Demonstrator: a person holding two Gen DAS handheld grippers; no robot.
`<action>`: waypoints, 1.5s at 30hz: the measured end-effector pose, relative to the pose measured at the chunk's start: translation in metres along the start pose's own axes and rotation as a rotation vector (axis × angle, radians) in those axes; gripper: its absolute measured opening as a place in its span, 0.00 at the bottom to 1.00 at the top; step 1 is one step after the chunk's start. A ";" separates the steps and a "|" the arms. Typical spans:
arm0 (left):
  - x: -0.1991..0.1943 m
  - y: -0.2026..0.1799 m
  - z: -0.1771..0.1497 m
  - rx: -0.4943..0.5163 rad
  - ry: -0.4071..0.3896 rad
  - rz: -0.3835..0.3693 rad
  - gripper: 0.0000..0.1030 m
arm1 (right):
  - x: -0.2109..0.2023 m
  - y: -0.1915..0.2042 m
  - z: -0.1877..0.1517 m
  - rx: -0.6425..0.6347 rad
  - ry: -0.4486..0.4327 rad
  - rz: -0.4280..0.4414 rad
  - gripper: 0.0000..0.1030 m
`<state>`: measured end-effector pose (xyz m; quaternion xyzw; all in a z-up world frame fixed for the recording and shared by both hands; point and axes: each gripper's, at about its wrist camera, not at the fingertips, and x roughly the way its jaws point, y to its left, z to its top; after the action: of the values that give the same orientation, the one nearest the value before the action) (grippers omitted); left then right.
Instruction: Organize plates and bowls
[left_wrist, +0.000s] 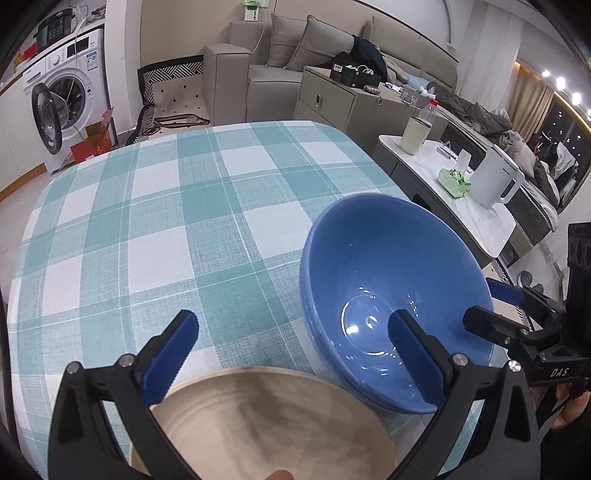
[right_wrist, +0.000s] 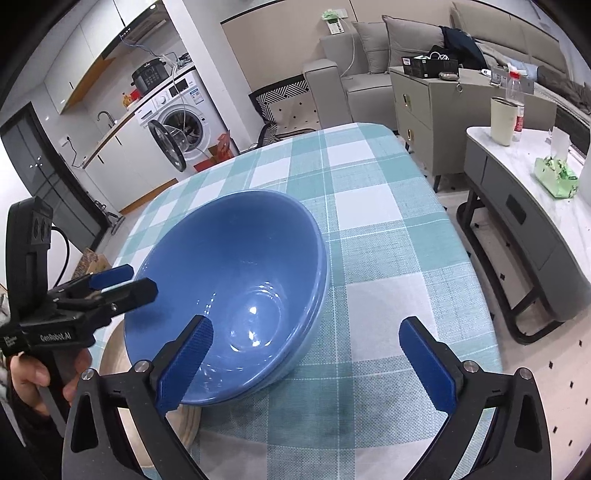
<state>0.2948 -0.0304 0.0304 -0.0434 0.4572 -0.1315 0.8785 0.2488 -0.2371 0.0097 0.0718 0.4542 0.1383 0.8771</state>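
With both my left gripper (left_wrist: 295, 354) and right gripper (right_wrist: 306, 354) spread empty, I'd pinch the glossy, slippery, breakable blue bowls (right_wrist: 229, 280) at the six o'clock rim.

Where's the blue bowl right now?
The blue bowl sits on the checked tablecloth, right of the beige plate in the left wrist view, its edge over the plate's rim, between the two open claws.
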 end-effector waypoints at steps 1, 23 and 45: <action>0.002 -0.001 0.000 0.003 0.001 0.001 1.00 | 0.001 0.000 0.000 0.000 0.000 0.002 1.00; 0.013 -0.019 -0.004 0.025 0.008 0.018 1.00 | 0.013 0.003 -0.006 -0.004 0.009 0.082 1.00; 0.004 -0.012 -0.012 -0.037 -0.008 -0.086 0.43 | 0.008 0.004 -0.009 0.008 -0.005 0.106 0.72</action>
<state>0.2850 -0.0430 0.0223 -0.0796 0.4537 -0.1604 0.8730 0.2453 -0.2302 -0.0009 0.0997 0.4483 0.1825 0.8694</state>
